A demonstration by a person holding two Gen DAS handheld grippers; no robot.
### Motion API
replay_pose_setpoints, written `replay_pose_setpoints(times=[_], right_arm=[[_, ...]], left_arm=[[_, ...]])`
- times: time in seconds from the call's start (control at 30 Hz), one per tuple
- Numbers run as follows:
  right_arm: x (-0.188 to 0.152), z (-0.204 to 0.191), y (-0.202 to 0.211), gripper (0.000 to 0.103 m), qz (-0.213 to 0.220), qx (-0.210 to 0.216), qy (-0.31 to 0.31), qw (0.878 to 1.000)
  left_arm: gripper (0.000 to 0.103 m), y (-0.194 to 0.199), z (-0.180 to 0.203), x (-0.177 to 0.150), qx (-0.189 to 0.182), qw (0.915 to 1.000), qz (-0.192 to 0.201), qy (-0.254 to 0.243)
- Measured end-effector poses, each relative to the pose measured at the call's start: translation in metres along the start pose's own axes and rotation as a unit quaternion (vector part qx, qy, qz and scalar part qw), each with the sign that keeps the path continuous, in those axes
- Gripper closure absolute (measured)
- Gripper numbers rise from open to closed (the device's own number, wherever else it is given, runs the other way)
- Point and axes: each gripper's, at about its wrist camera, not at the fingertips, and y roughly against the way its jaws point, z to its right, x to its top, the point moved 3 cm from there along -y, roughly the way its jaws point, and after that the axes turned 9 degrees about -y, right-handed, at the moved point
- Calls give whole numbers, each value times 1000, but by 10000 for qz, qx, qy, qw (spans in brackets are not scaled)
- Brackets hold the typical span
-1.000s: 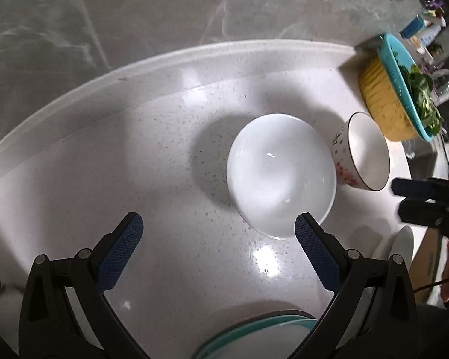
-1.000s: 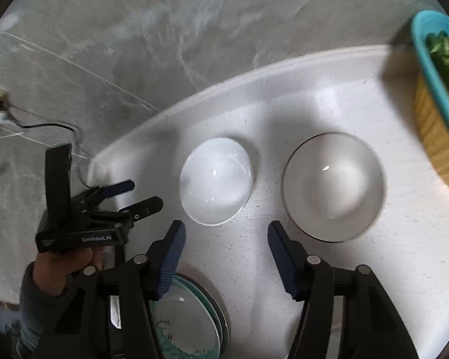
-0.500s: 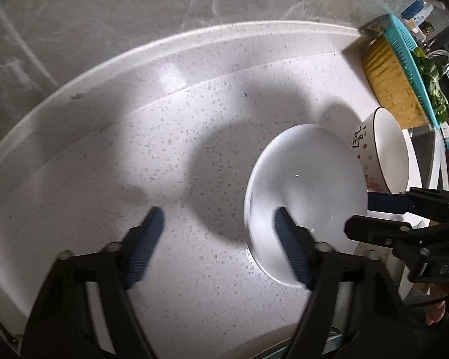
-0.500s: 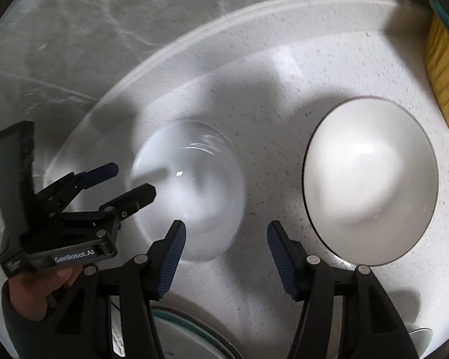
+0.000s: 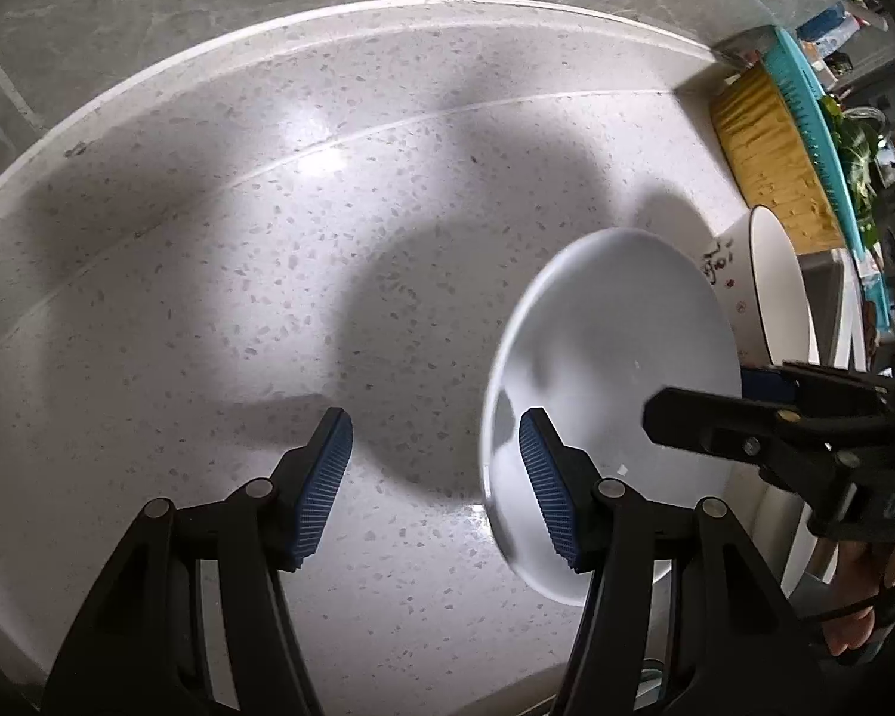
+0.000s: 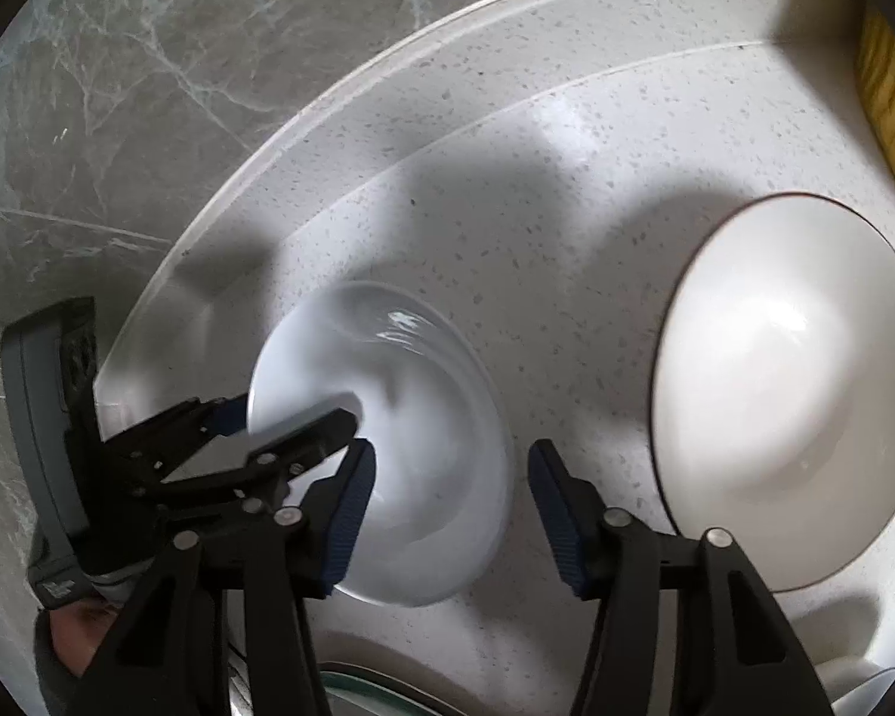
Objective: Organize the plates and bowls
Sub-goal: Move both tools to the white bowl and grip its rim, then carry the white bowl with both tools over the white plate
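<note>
A plain white bowl (image 5: pixel 614 358) (image 6: pixel 423 477) stands on the pale speckled counter (image 5: pixel 268 298). My left gripper (image 5: pixel 435 477) points steeply down over the bowl's left rim, with one finger inside and the other outside. Its jaws are closing and the pads do not touch the rim. My right gripper (image 6: pixel 453 507) straddles the opposite rim the same way. Its jaws are also closing, with no pad pressing. Just to the right stands a second white bowl (image 6: pixel 787 406) (image 5: pixel 769 298) with a dark rim and red marks on its side.
A yellow basket (image 5: pixel 764 143) holding a teal colander of greens sits at the counter's far right. Plates with a teal edge (image 6: pixel 376 692) lie near the front. A raised counter lip and a grey marble wall (image 6: pixel 149 89) close the back.
Both grippers came down close over the plain white bowl. The left jaws narrowed a lot, the right ones a little. Each now has a finger inside the bowl.
</note>
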Motion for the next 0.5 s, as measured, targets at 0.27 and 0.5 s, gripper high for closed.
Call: replay_pose_setpoints(times=[0.27, 0.5], right_arm=[[2, -10, -13, 61, -86, -104, 59, 9999], [2, -4, -11, 93, -17, -271, 173, 9995]], left_arm=[[62, -1, 8, 0, 32, 10000, 35, 66], [92, 2, 22, 4, 84, 9999, 45, -45]])
